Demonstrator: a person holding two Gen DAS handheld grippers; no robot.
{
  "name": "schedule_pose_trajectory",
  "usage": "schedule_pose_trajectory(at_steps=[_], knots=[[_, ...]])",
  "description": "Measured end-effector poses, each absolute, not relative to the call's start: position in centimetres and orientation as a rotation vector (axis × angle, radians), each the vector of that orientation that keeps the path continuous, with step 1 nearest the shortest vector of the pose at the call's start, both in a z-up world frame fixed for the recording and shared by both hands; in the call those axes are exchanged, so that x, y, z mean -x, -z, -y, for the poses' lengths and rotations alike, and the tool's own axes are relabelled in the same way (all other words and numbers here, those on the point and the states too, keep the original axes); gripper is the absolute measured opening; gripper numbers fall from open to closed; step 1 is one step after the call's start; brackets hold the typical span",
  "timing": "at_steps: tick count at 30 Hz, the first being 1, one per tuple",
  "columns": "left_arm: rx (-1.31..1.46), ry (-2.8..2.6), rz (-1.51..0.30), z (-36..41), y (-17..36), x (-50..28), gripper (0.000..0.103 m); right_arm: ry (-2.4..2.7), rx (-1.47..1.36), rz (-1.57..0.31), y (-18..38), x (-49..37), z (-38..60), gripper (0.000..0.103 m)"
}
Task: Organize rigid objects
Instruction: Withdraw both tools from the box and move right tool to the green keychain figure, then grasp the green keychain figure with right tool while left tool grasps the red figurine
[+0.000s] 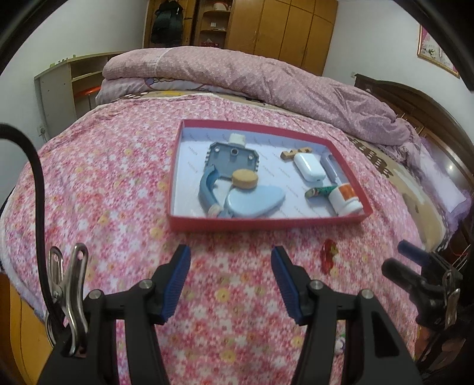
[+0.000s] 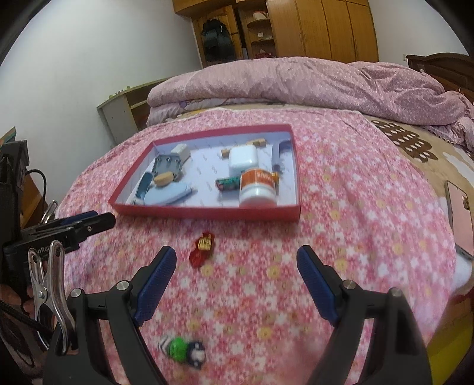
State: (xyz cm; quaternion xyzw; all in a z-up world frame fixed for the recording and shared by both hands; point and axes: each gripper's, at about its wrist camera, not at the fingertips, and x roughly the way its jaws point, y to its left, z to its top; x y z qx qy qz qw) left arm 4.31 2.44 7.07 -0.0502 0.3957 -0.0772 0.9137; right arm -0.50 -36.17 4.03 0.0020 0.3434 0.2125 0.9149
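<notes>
Pink floral bedspread [image 2: 340,225] covers the whole bed, with a rumpled mauve quilt [image 1: 266,80] heaped along the far side and wooden wardrobes [image 2: 320,26] behind it. Red shallow box [image 1: 260,225] sits mid-bed, white inside, already holding most of the items: grey-blue flat gadget [image 1: 234,160] with a white block at its far end, round cork-coloured disc [image 1: 244,179] resting on it, pale blue curved piece [image 1: 254,201] at the near wall. On the box's other side: white case [image 1: 309,167], white bottle with orange label [image 2: 257,188] lying on its side, green battery-like cylinder [image 2: 226,183] just beside it, small wooden pieces behind.

Phone [image 2: 459,216] lies face up at the bed's right edge, well apart from the box.

Left gripper [image 1: 231,257] hovers low in front of the box, blue pads apart, nothing between them. Right gripper [image 2: 235,256] likewise wide apart and empty.

Still loose on the bedspread: small red toy [image 2: 203,250] between the box's near wall and the right gripper, just beside that gripper's left pad; green and dark toy figure [image 2: 183,351] lying beneath the right gripper, blurred. Nothing lies between either toy and the box.
</notes>
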Motion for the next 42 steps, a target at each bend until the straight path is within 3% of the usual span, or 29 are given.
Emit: schedule_pose_trajectory(at_steps=[20, 25, 32, 38, 42], knots=[[0.113, 0.165, -0.853, -3.7, -5.1, -1.0, 0.06, -0.548, 0.099, -0.869, -0.2, 6.1, 33.7, 0.085], [0.117, 0.162, -0.857, -4.0, -4.8, -0.8, 0.06, -0.557, 0.137, -0.917, 1.0, 6.2, 32.6, 0.078], [0.124, 0.16, -0.865, -4.2, -4.5, -0.9, 0.06, -0.541, 0.2, -0.908, 1.8, 6.5, 31.3, 0.076], [0.119, 0.165, -0.869, -4.0, -4.3, -0.8, 0.06, -0.509, 0.269, -0.862, 2.1, 6.8, 29.9, 0.051], [0.114, 0.172, -0.873, -3.7, -4.1, -0.8, 0.06, -0.511, 0.263, -0.853, 2.1, 6.8, 30.1, 0.05]])
